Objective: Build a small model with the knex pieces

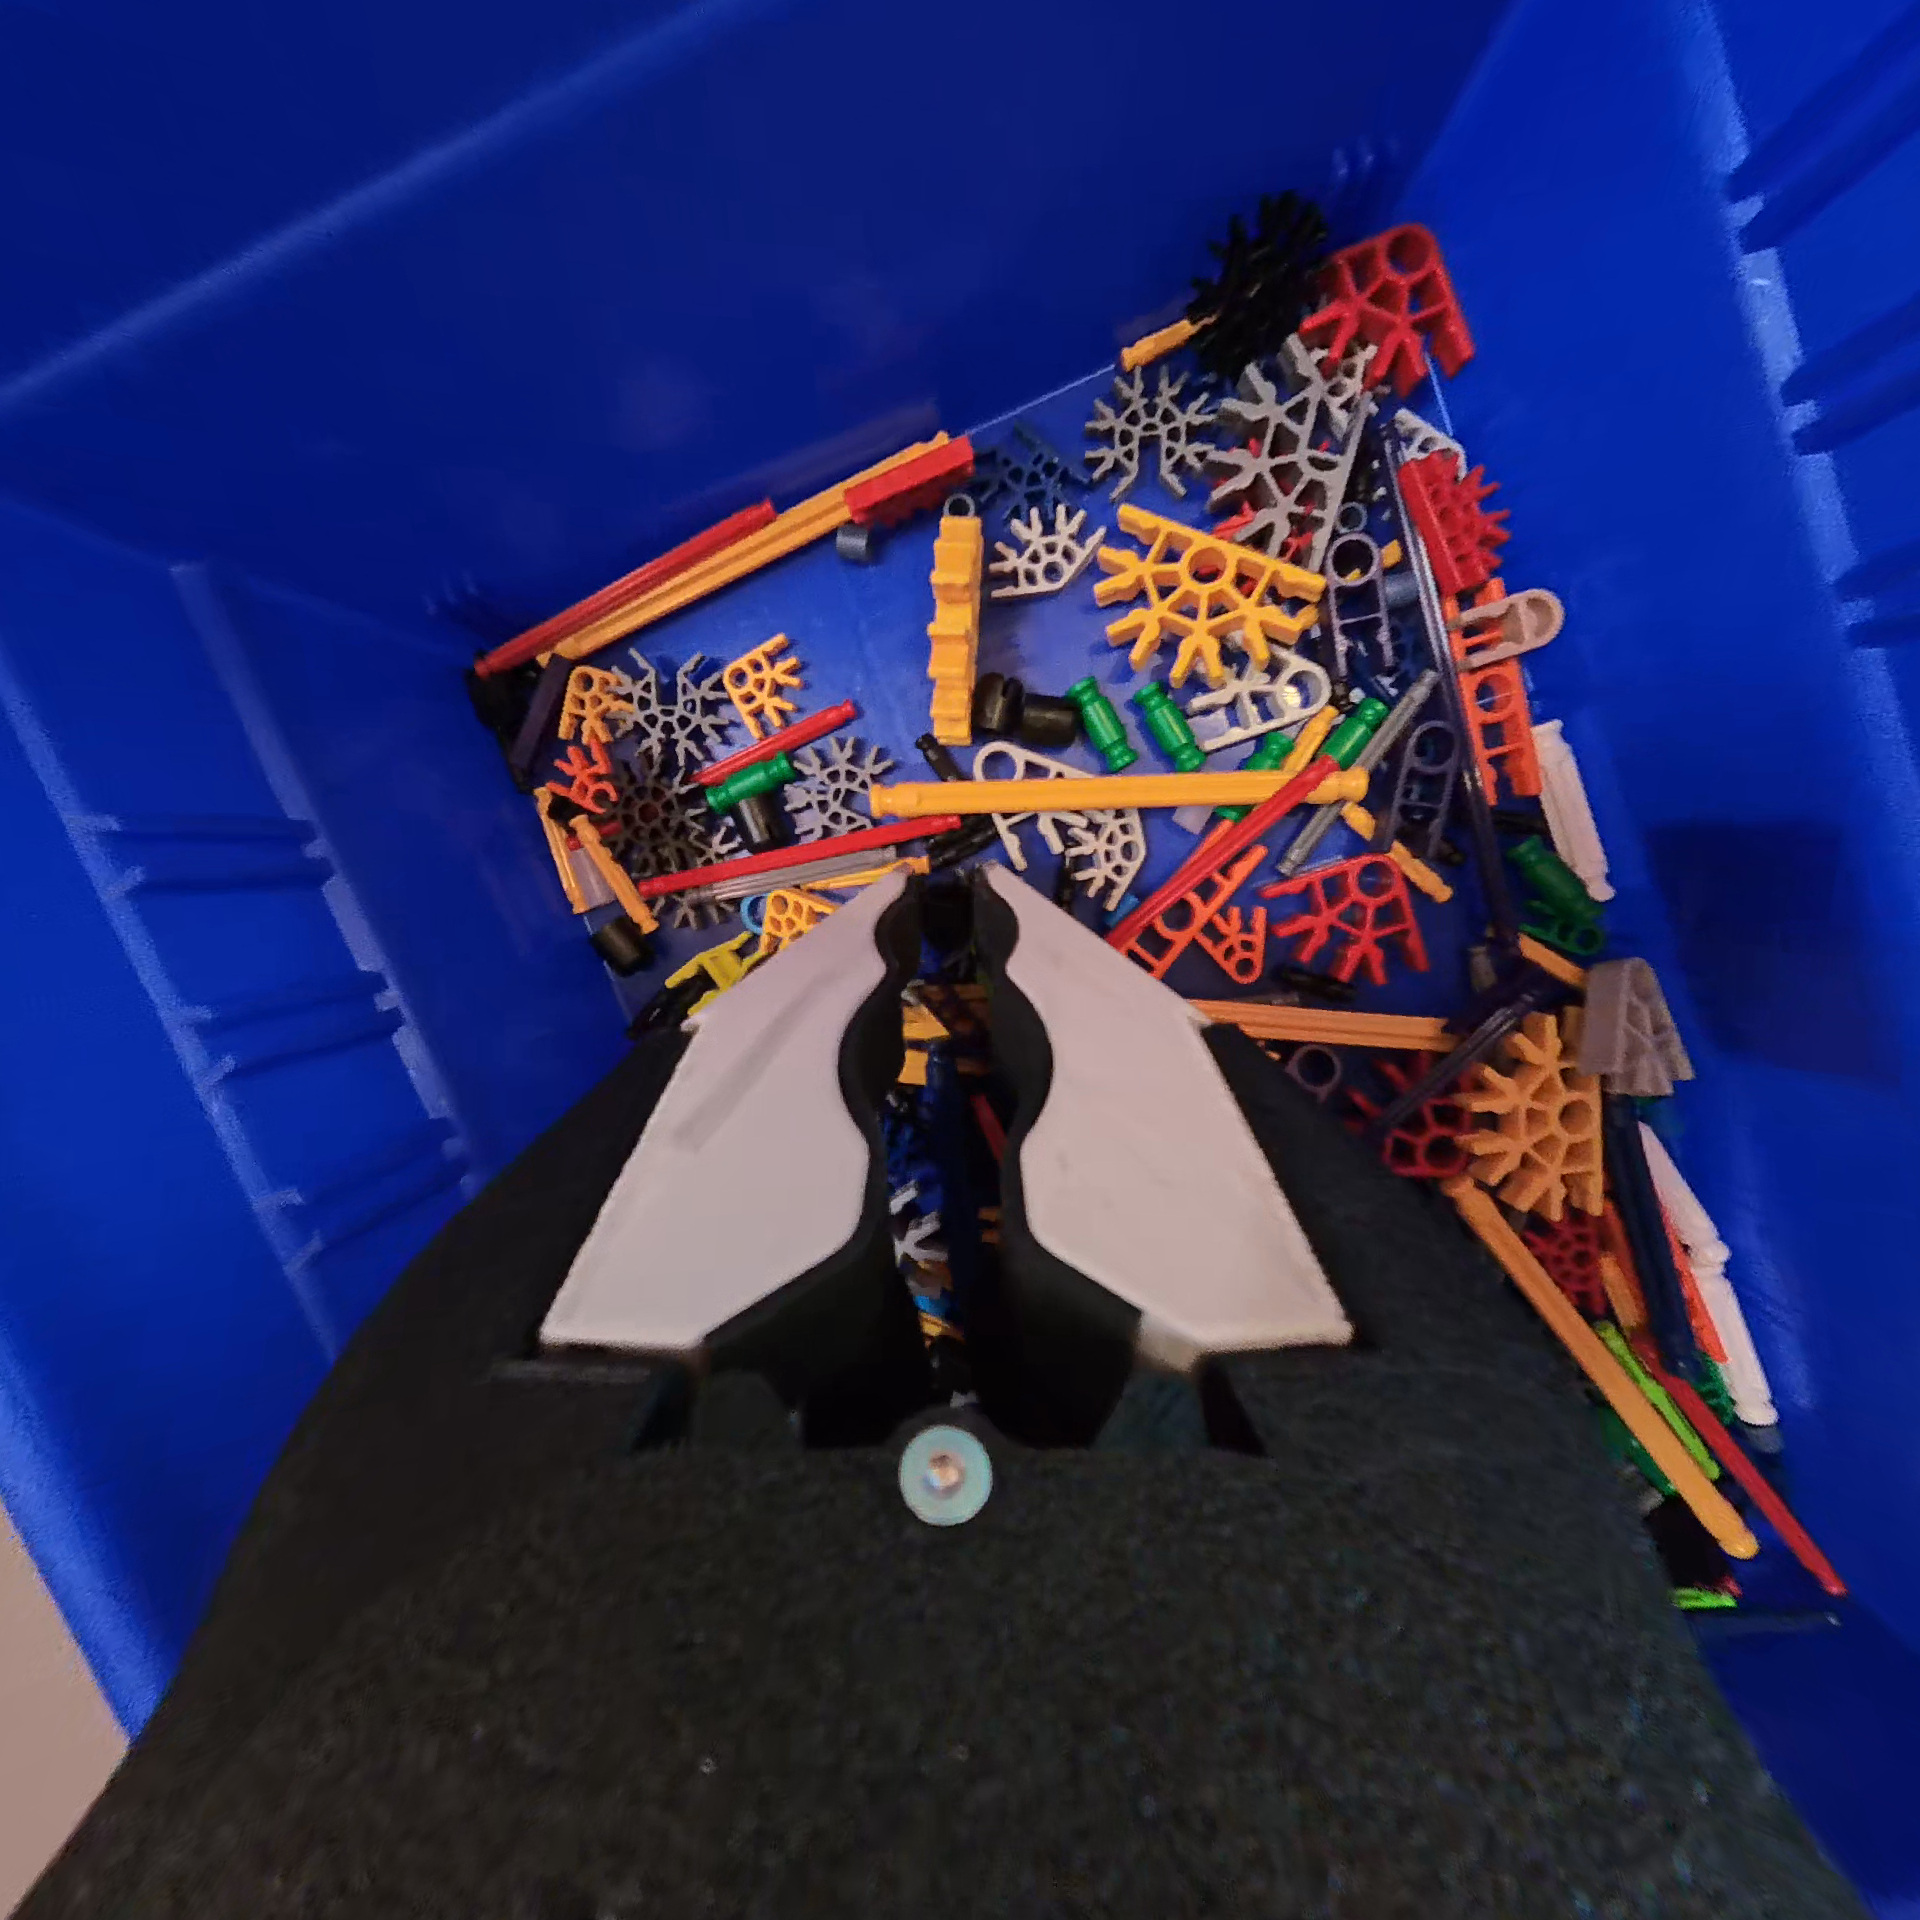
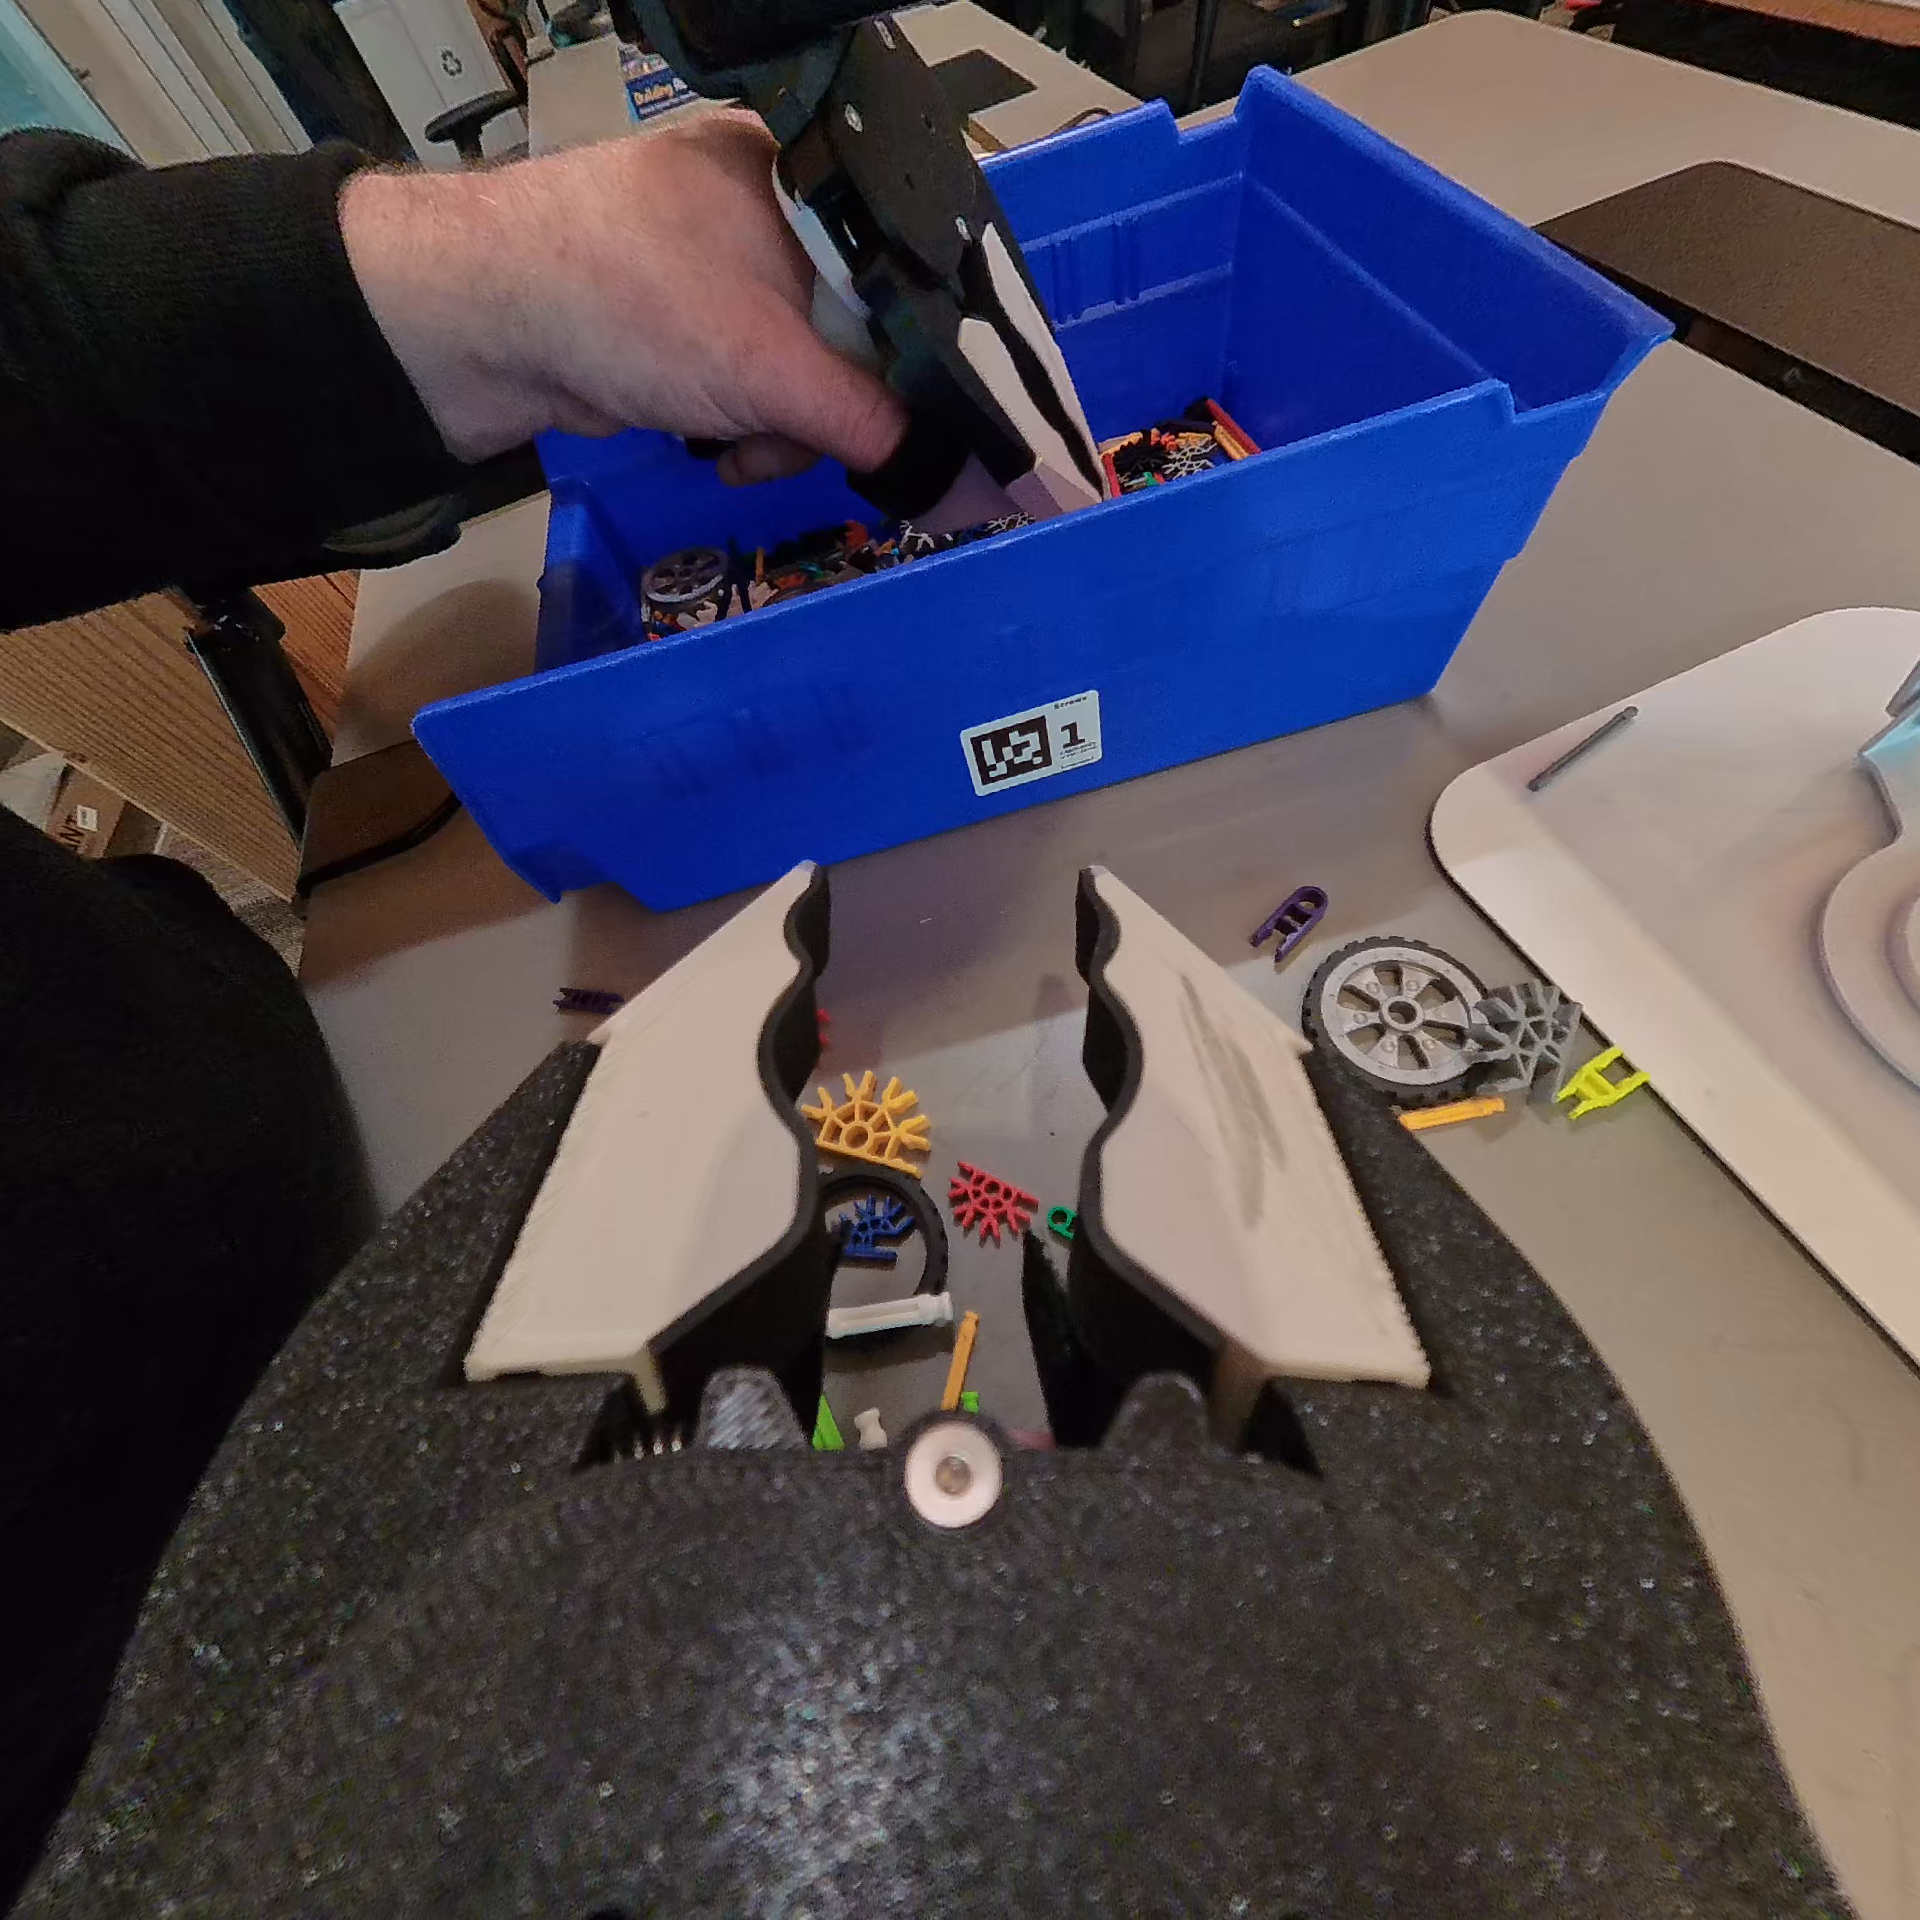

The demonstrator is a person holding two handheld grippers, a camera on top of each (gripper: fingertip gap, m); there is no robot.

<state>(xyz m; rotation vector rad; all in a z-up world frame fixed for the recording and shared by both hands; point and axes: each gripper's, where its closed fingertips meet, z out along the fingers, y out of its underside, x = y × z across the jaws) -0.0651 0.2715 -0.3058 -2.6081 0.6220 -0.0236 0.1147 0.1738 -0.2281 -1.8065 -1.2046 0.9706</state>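
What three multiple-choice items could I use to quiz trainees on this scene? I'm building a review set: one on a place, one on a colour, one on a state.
1. Where is the left tool?
A. inside the blue bin
B. over the white tray
C. under the table

2. What colour is the snowflake-shaped connector between the right tool's fingers?
A. green
B. yellow
C. white

3. How does the right tool stand?
A. shut on a wheel
B. shut on a rod
C. open, holding nothing

Answers: 1 A, its tips sit low among the bin's pieces; 2 B, it lies yellow on the table; 3 C, a wide empty gap shows.
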